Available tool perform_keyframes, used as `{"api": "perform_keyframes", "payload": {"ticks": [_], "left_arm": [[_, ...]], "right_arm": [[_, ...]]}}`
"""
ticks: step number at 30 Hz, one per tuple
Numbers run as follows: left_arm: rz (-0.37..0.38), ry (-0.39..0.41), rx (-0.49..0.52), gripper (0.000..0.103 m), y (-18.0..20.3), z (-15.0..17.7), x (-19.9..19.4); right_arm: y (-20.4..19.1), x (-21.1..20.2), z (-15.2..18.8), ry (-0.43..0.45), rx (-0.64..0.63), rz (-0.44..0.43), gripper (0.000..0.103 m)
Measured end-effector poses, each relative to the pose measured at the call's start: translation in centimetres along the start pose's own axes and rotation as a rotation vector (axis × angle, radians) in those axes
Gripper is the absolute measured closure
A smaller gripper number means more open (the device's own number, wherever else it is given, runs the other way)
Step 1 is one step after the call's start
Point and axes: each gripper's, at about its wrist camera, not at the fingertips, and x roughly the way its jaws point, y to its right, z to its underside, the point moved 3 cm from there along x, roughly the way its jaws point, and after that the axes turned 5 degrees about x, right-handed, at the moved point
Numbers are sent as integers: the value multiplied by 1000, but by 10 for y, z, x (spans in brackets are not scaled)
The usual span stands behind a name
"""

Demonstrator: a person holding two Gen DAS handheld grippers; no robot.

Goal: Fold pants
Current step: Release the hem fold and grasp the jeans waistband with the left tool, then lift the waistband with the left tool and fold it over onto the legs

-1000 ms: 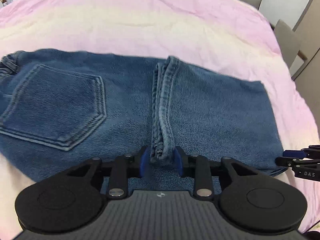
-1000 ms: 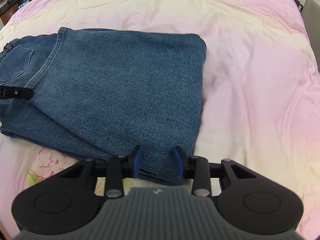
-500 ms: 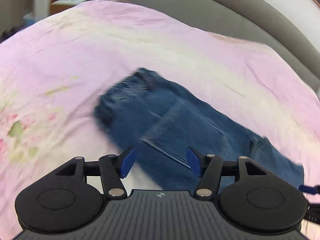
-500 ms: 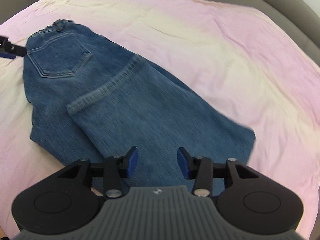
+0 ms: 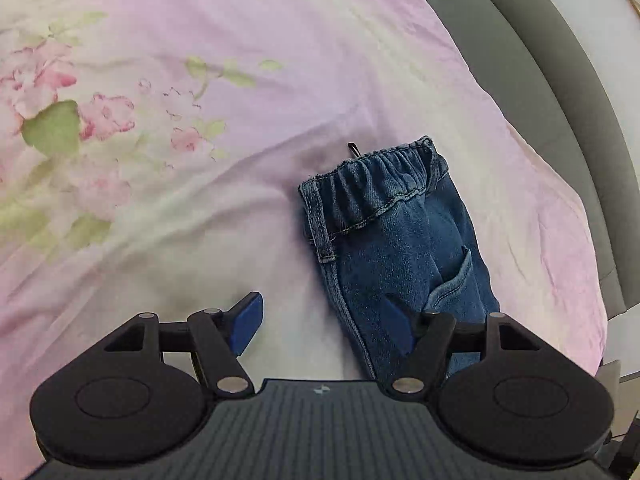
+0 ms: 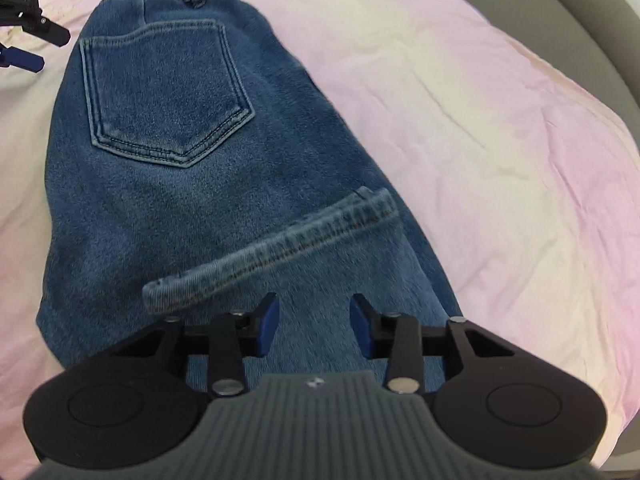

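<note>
The blue denim pants (image 6: 192,184) lie folded on the bed, back pocket (image 6: 164,88) up and leg hem (image 6: 272,248) laid across the seat. In the left wrist view the waistband end (image 5: 380,184) points away. My left gripper (image 5: 324,322) is open and empty at the waistband side, its right finger over the denim and its left over the sheet. It also shows in the right wrist view (image 6: 24,40). My right gripper (image 6: 314,320) is open and empty above the folded leg end, just below the hem.
A pink and cream floral bed sheet (image 5: 168,128) covers the bed. A grey padded headboard (image 5: 560,80) runs along the right edge and shows in the right wrist view (image 6: 592,12).
My left gripper let go of the leg hem, opened and swung left to the waistband end. My right gripper moved over the folded leg and opened slightly.
</note>
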Motion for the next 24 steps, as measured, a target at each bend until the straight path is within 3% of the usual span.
{"api": "perform_keyframes", "payload": {"ticks": [6, 10, 12, 13, 14, 15, 24], "left_arm": [[82, -5, -33, 12, -6, -6, 20], [136, 12, -56, 6, -8, -7, 29], [168, 22, -60, 11, -8, -9, 32], [192, 25, -66, 20, -7, -9, 33], [230, 26, -71, 37, -7, -10, 34], [263, 22, -82, 41, -8, -10, 35], [281, -5, -128, 39, -11, -13, 36]], "right_arm": [[-21, 30, -20, -79, -177, -7, 74], [-17, 34, -27, -107, -184, -40, 74], [-16, 37, -29, -111, -180, -46, 74], [-17, 39, -30, -111, -181, -46, 74], [-17, 40, -30, -111, -179, -46, 73], [-16, 41, -31, -110, -178, -46, 73], [-8, 28, -14, -71, -148, -47, 73]]}}
